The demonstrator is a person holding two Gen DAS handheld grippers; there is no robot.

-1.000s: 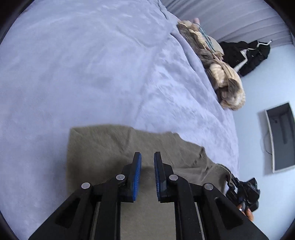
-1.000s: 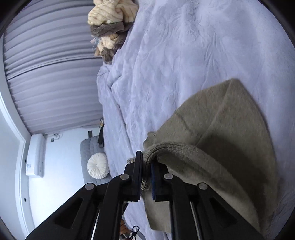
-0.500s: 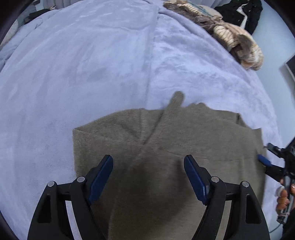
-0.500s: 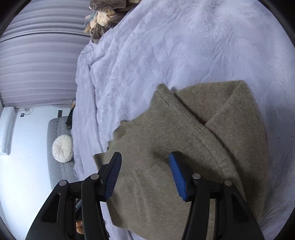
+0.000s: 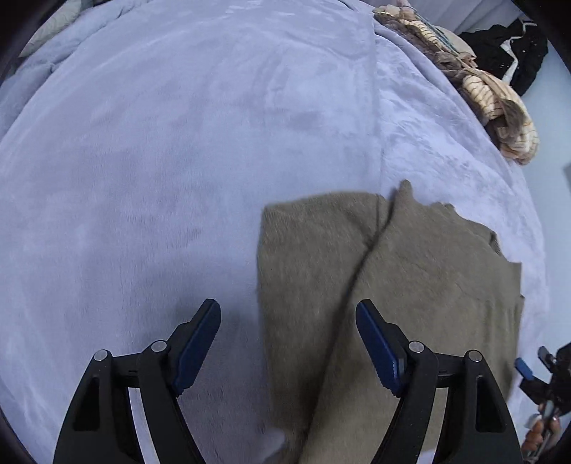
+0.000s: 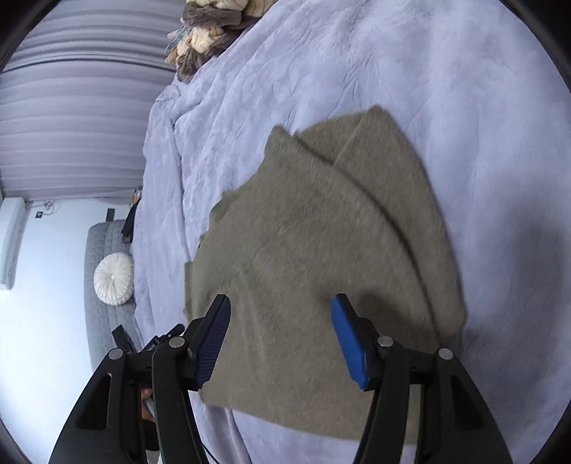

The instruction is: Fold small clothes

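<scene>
**Olive knit laid flat, both claws released**

The olive sweater [image 5: 410,285] lies partly folded on the lavender blanket [image 5: 178,142], one flap overlapping the other along a diagonal. The left gripper [image 5: 287,342] stands spread; the right gripper [image 6: 280,335], its jaws just opening, grips nothing, probably freeing the cloth to settle. No containers appear; unfolded clothes [image 6: 210,32] wait at the bed's edge

The olive garment [image 5: 410,303] is smeared by motion blur beyond the fingers [image 5: 374,342], its near end cut off behind them.
</scene>
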